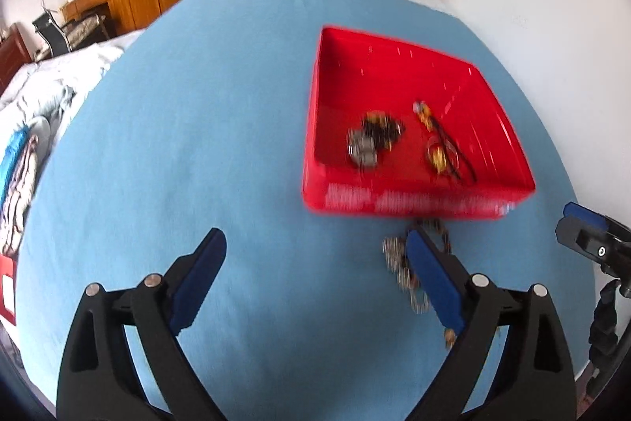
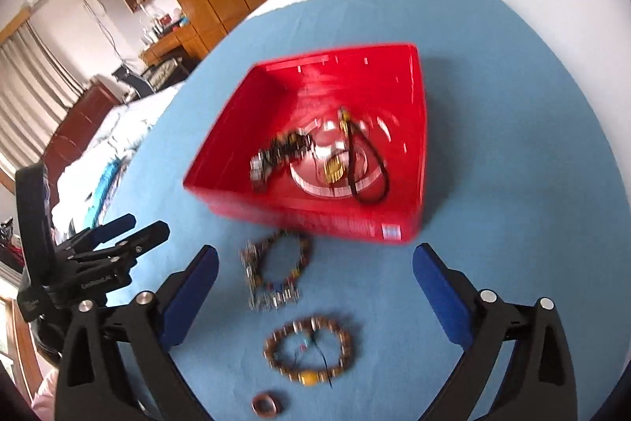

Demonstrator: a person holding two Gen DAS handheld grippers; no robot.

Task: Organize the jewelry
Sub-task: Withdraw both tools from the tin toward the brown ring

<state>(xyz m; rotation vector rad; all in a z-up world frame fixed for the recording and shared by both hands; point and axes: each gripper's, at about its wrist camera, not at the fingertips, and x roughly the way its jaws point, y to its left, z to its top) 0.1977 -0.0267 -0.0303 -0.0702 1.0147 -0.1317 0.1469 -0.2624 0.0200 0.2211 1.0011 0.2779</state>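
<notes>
Your red box (image 2: 398,93) sits on the blue surface (image 2: 512,145) and holds a dark beaded bracelet (image 2: 282,148) and a black cord with gold charms (image 2: 355,160). White print on its near wall is too blurred to read. Just before it lie a multicoloured bracelet (image 2: 276,273), a brown bead bracelet (image 2: 307,354) and a small ring (image 2: 265,405). Your left tool (image 1: 315,247) and right tool (image 2: 315,259) both gape, empty.

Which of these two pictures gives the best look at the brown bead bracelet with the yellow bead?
The right wrist view: the brown bead bracelet lies whole on the blue cloth, between the open right gripper fingers. The left wrist view does not show it clearly; a finger hides most of the jewelry there.
</notes>
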